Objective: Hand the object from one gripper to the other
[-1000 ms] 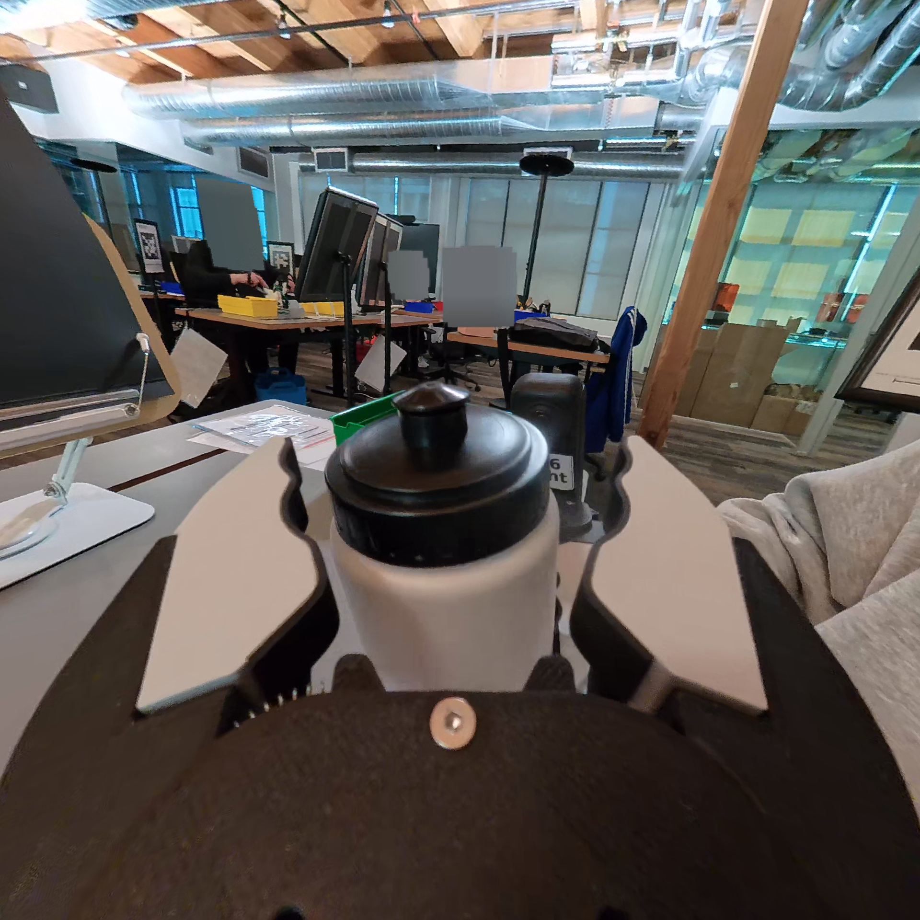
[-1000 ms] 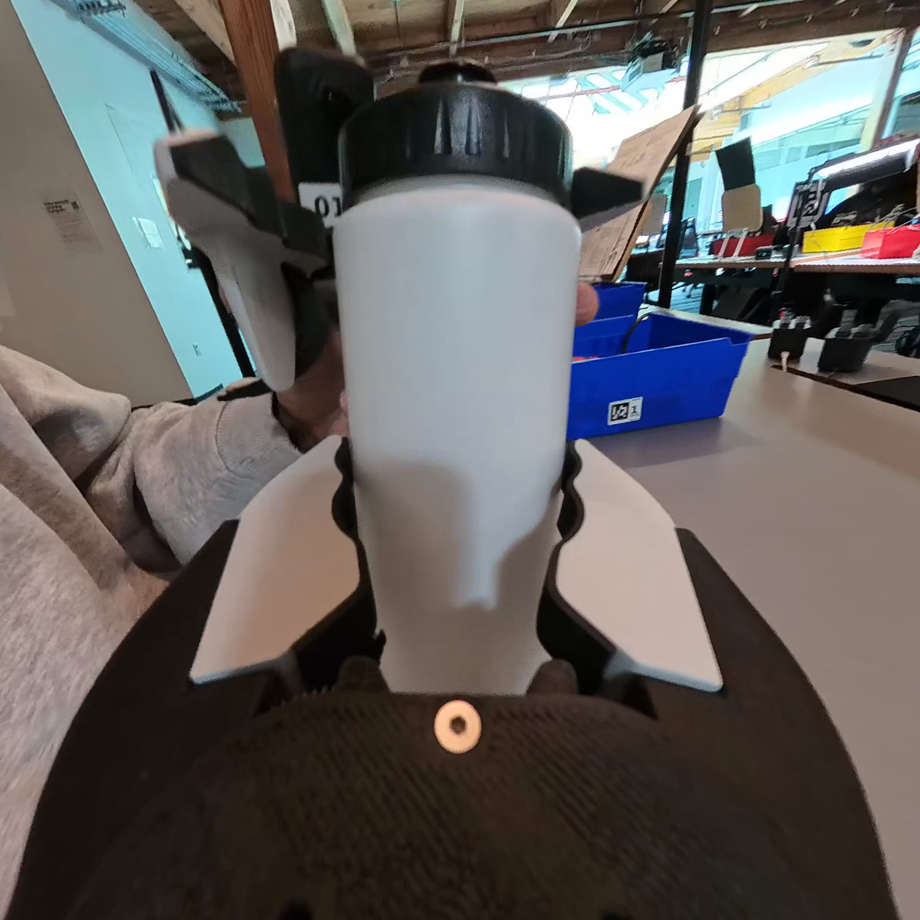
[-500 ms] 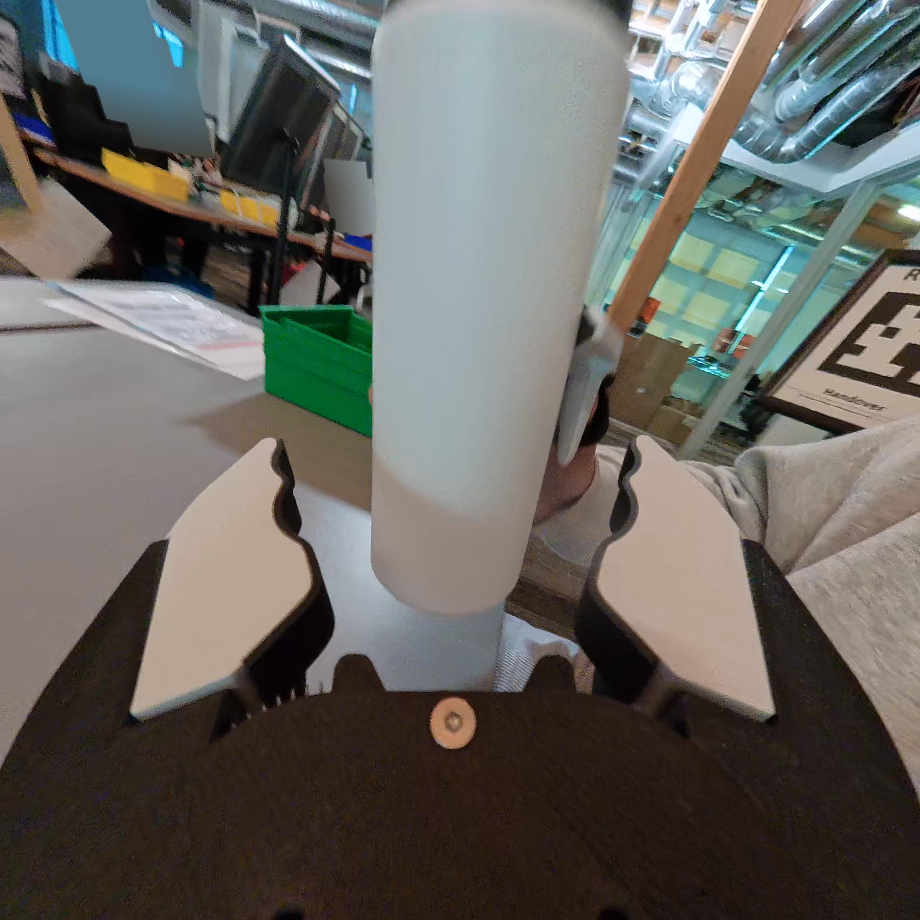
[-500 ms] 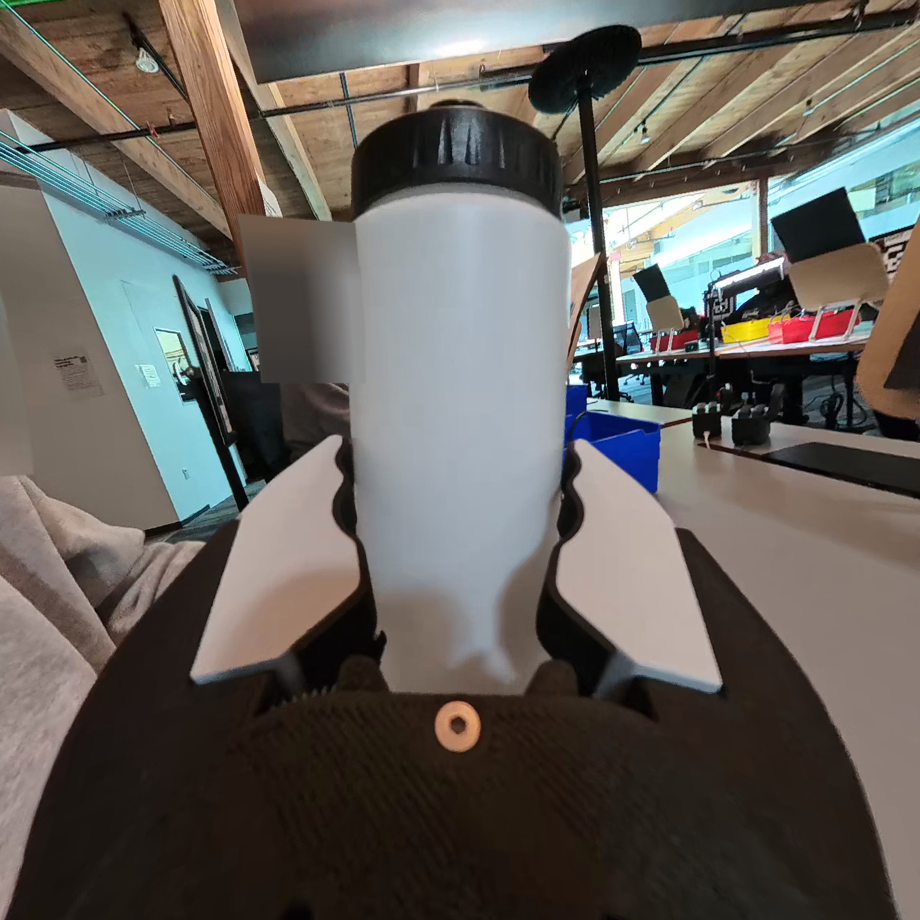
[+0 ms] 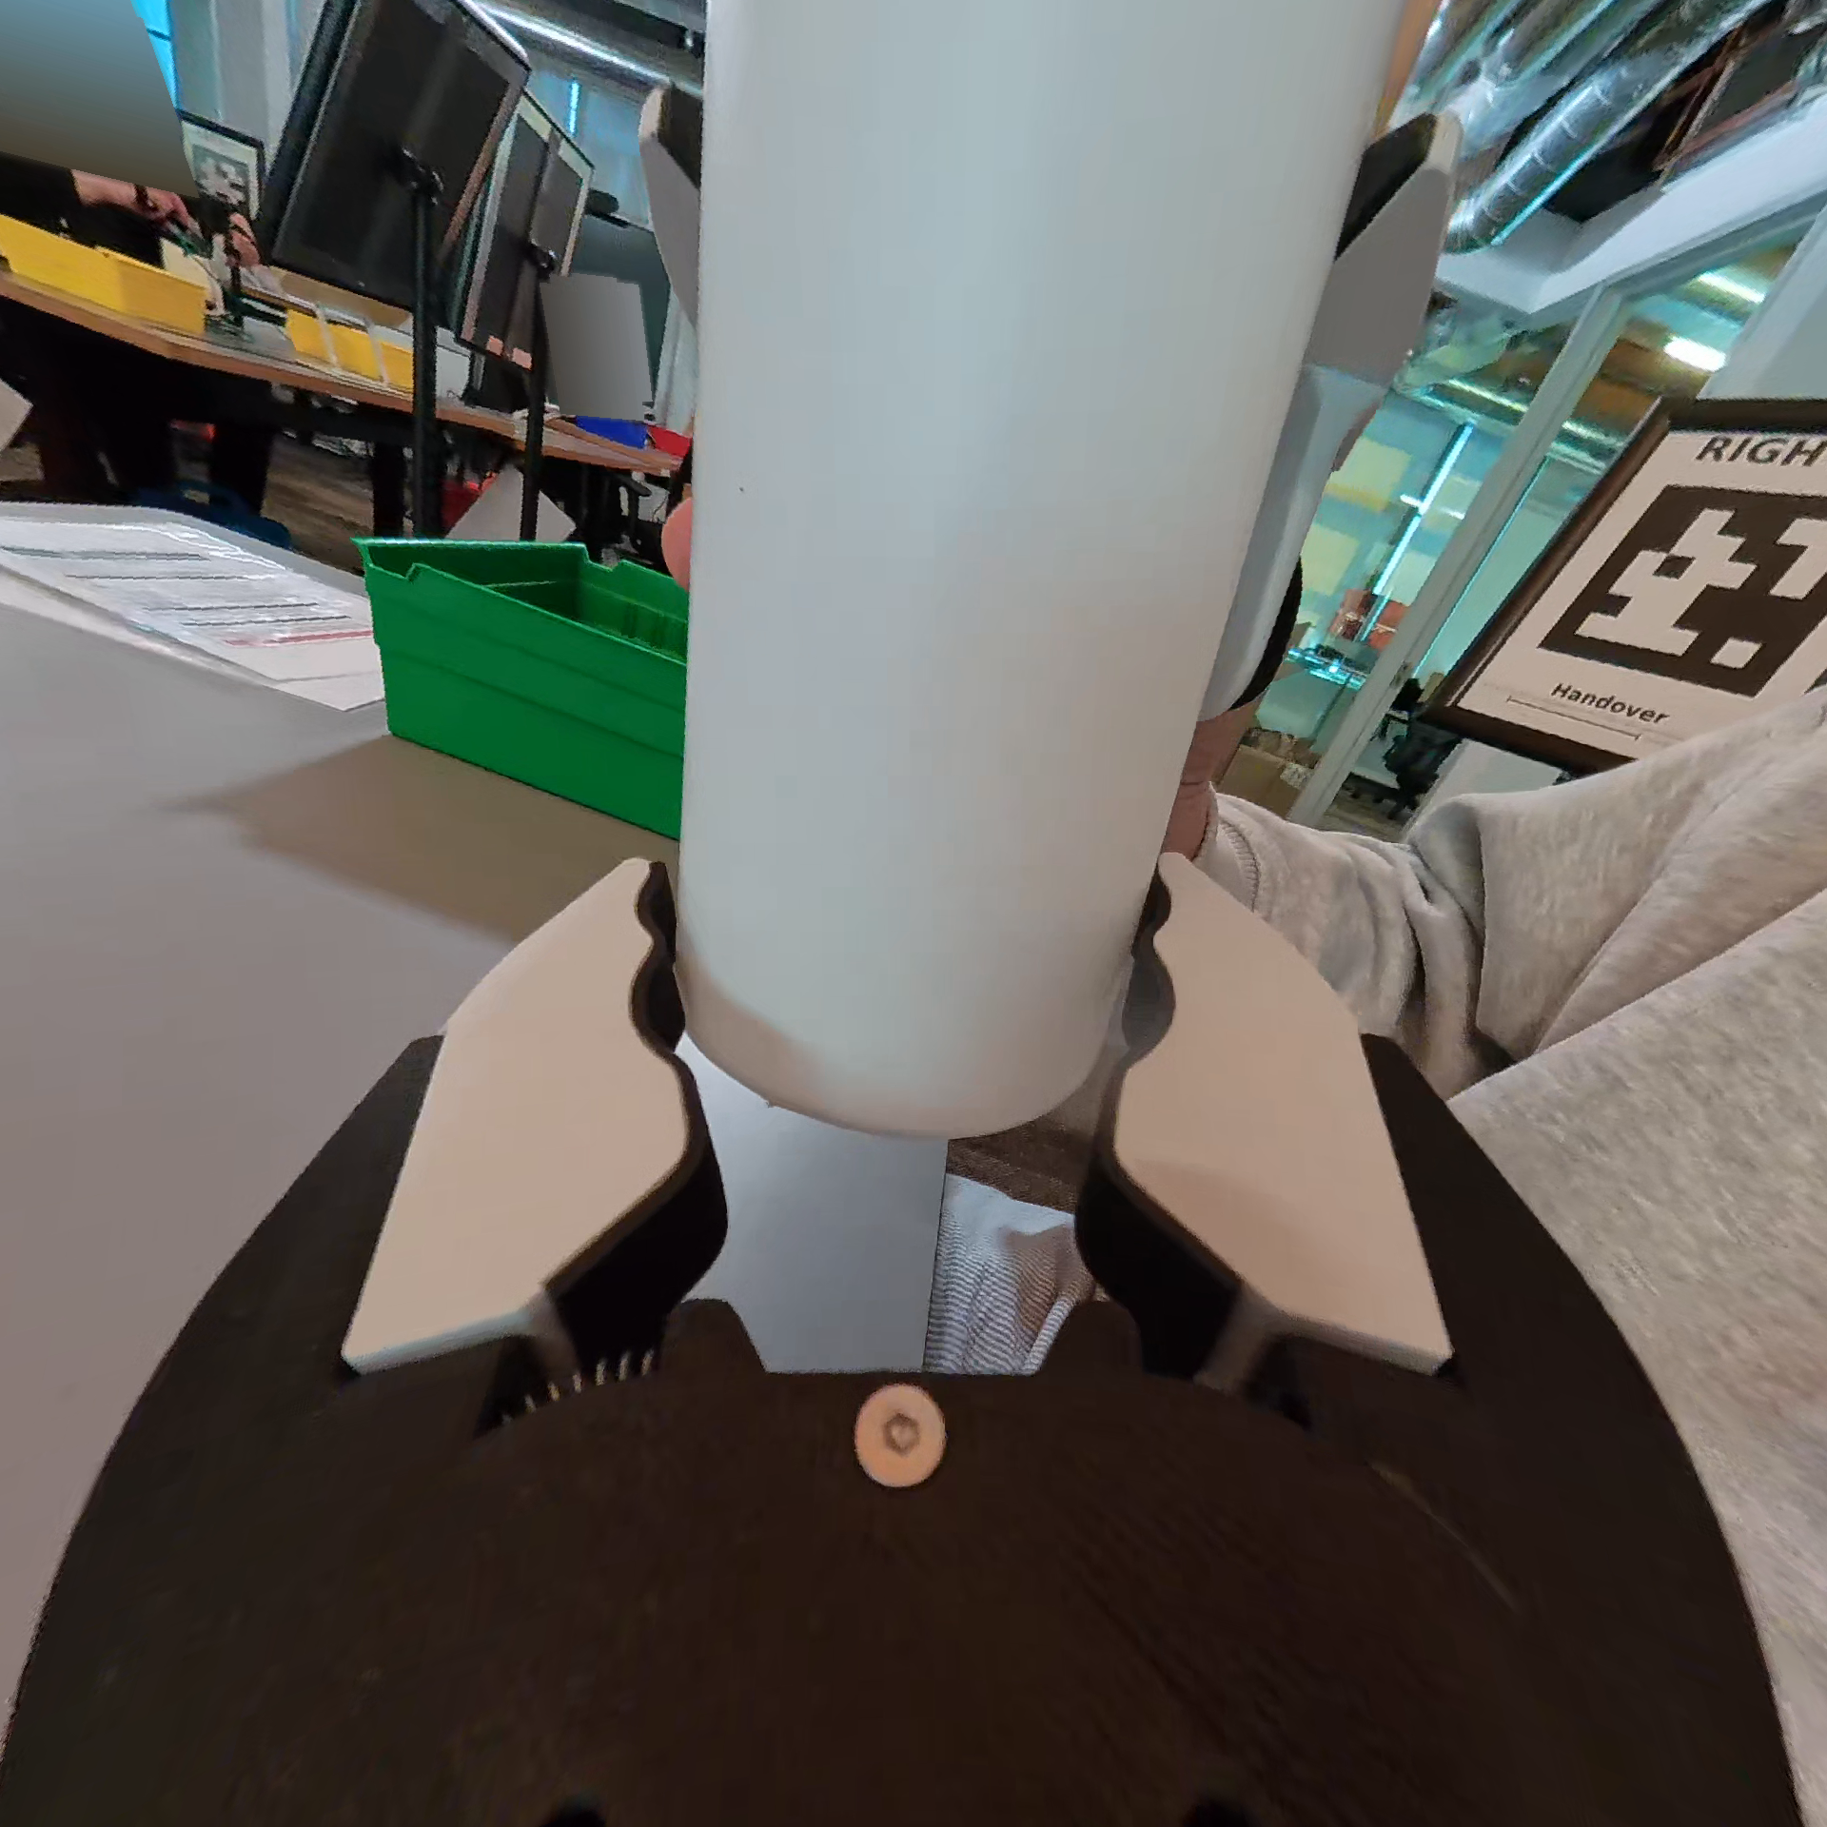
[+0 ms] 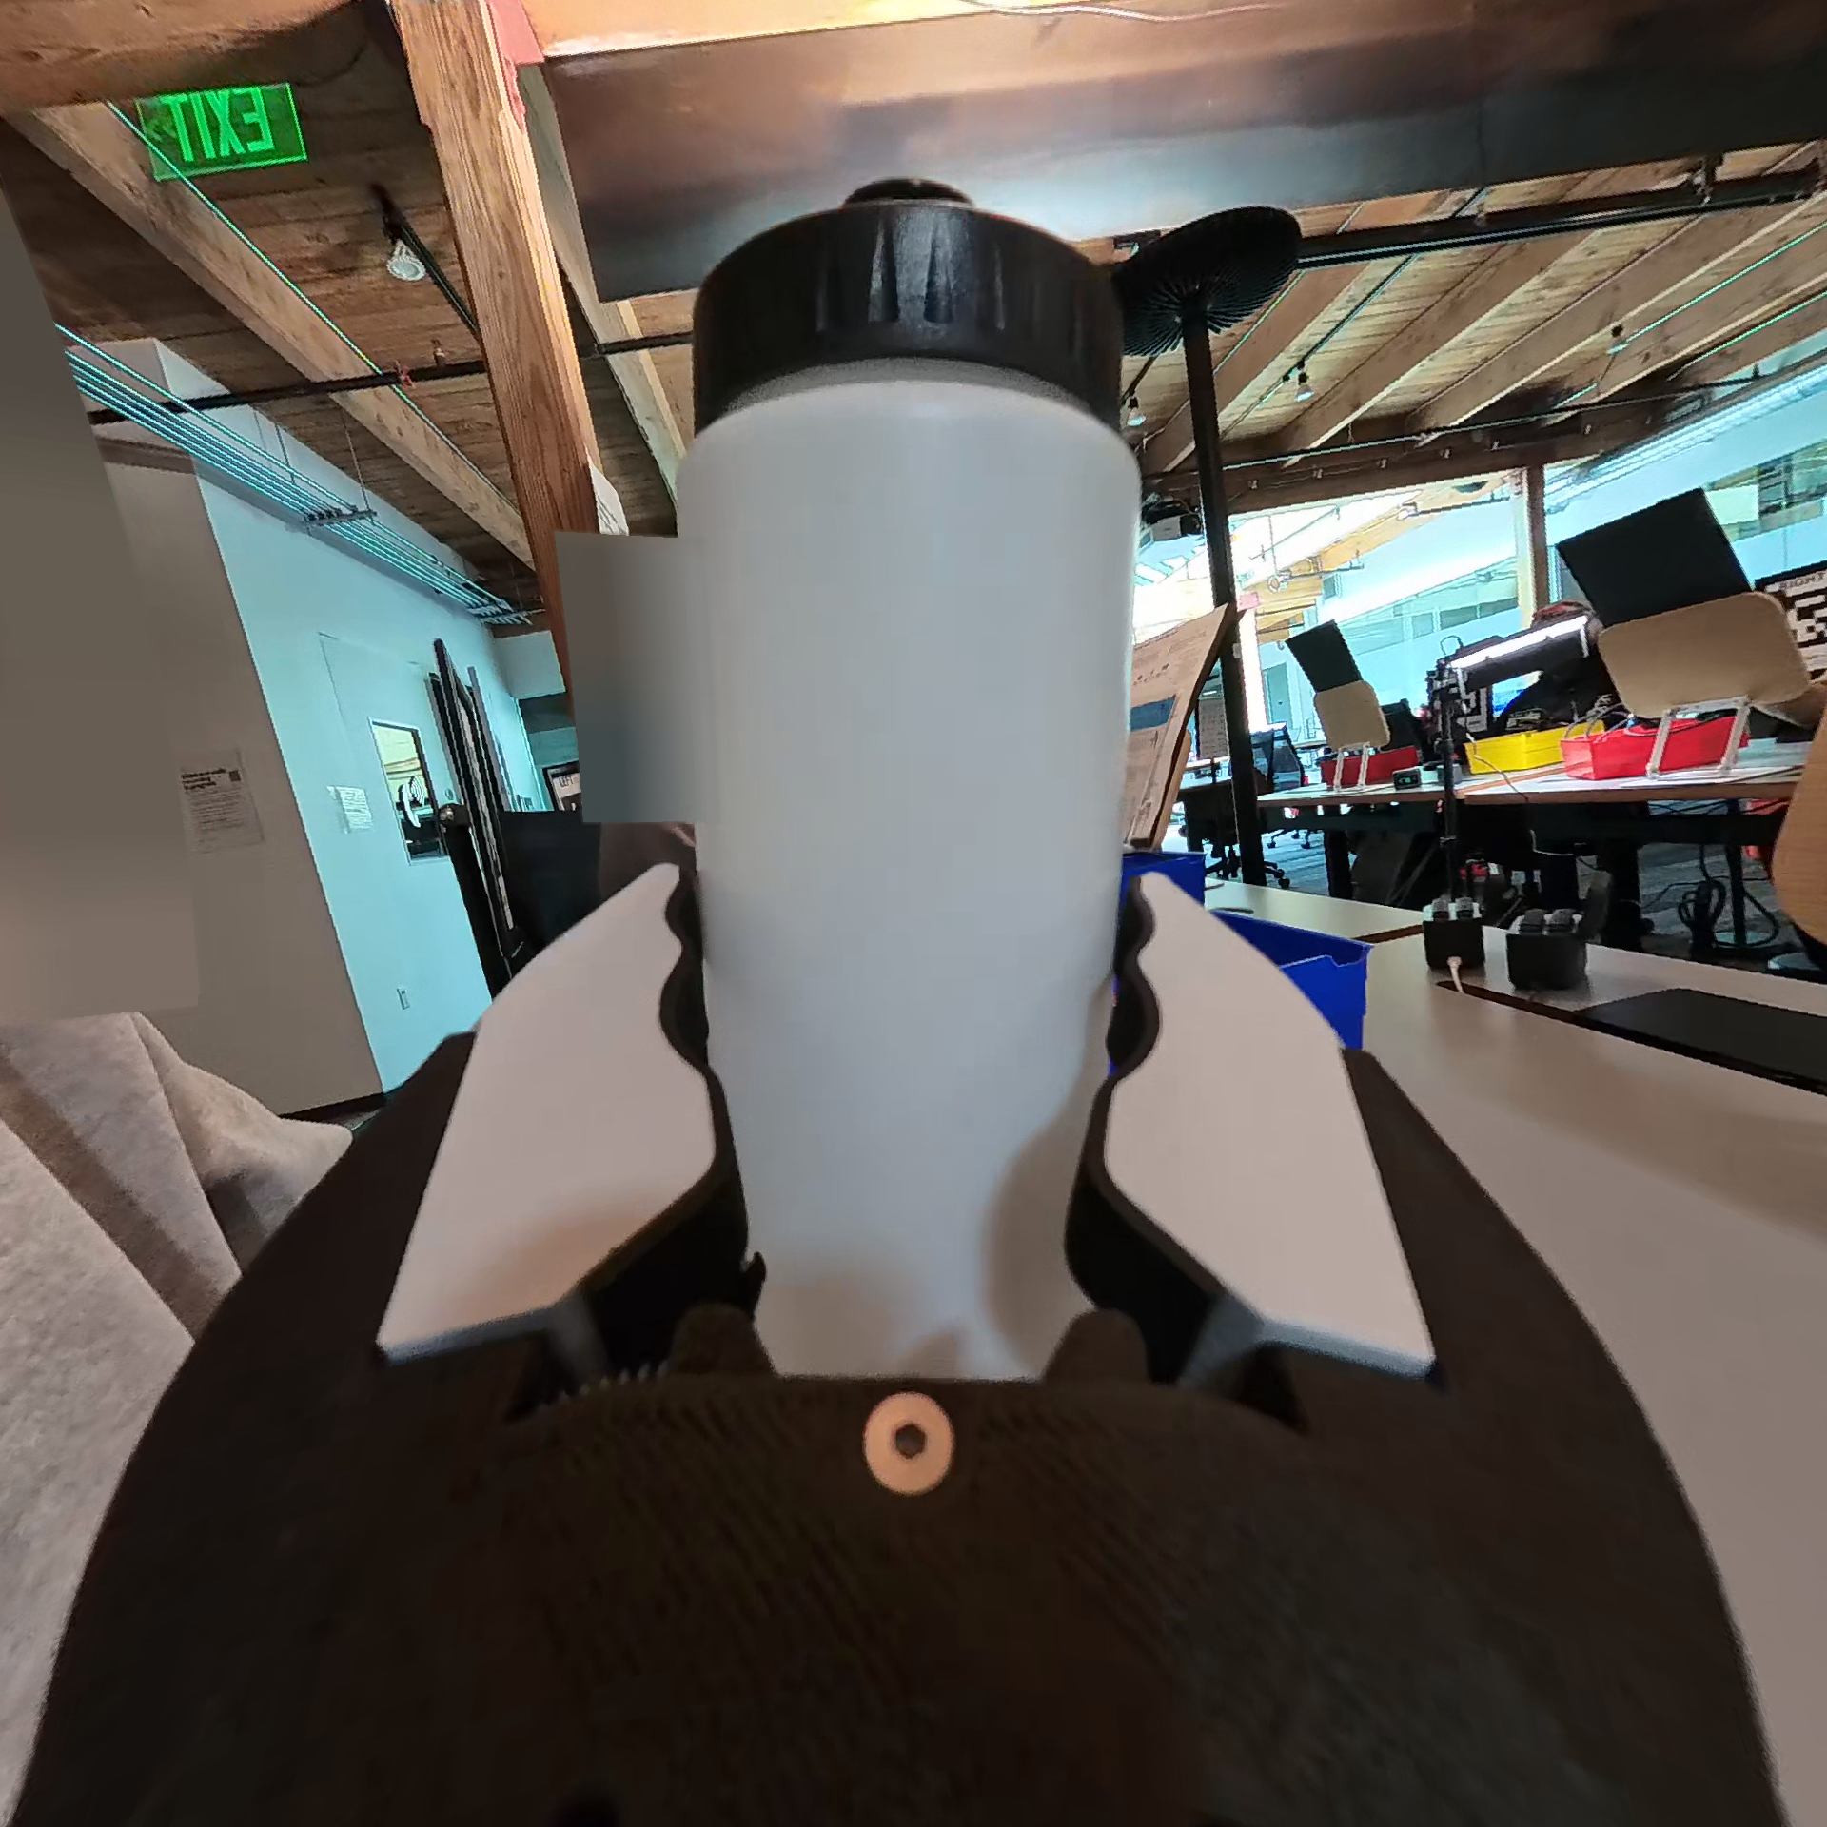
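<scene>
The white bottle (image 5: 939, 554) runs past the top edge in the left wrist view, its cap unseen. It hides most of the right tongs (image 5: 1028, 326) behind; in the right wrist view its base is hidden.

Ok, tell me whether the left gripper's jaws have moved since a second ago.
Yes. The left gripper has closed inward onto the bottle; the jaws stood wider then, judged against its own fixed base screw.

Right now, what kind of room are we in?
Probably a big open office or lab workshop. There are long desks with monitors, parts bins like the green bin, and bare wooden ceiling beams overhead.
</scene>
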### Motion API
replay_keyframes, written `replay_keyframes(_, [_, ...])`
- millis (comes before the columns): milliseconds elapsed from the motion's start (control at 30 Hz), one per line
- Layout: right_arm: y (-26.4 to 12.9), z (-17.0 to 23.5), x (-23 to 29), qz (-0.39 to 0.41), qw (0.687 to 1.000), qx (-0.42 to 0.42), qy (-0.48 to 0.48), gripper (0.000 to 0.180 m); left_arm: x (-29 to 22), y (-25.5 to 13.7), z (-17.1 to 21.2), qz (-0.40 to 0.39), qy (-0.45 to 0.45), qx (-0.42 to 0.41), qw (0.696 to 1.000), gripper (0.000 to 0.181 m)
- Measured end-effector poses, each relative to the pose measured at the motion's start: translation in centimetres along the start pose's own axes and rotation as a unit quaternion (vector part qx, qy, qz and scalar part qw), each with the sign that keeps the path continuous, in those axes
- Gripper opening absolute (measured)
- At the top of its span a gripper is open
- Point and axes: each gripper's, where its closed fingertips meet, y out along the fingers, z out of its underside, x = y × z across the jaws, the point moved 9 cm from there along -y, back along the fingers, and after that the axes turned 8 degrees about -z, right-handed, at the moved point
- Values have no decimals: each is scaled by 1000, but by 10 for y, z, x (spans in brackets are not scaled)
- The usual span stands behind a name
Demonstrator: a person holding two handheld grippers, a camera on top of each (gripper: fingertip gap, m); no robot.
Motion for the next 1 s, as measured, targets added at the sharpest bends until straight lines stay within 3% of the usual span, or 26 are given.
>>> replay_keyframes(267, [-1, -7, 0, 2, 1000, -21, 3, 82, -1, -8, -13, -21, 33, -17, 999, 88])
replay_keyframes(700, [-17, 11, -22, 13, 991, -69, 111, 80, 5, -41, -46, -57, 27, -120, 991, 76])
replay_keyframes(733, [-19, 14, -24, 18, 990, -75, 118, 80, 6, -47, -51, -56, 21, -138, 989, 65])
replay_keyframes(767, [-22, 17, -27, 28, 989, -83, 122, 80, 7, -56, -55, -55, 13, -169, 984, 18])
replay_keyframes(800, [-24, 21, -29, 34, 988, -80, 125, 79, 9, -65, -60, -61, 13, -206, 977, 0])
replay_keyframes(833, [-24, 25, -30, 31, 989, -66, 128, 79, 11, -68, -62, -64, 14, -204, 977, 15])
replay_keyframes(867, [-23, 28, -29, 25, 990, -56, 127, 79, 13, -64, -63, -72, 16, -160, 984, 47])
replay_keyframes(900, [-20, 31, -28, 24, 991, -48, 126, 79, 14, -59, -62, -84, 24, -122, 989, 64])
replay_keyframes(1000, [-16, 34, -27, 27, 991, -38, 125, 78, 10, -47, -54, -76, 32, -104, 991, 85])
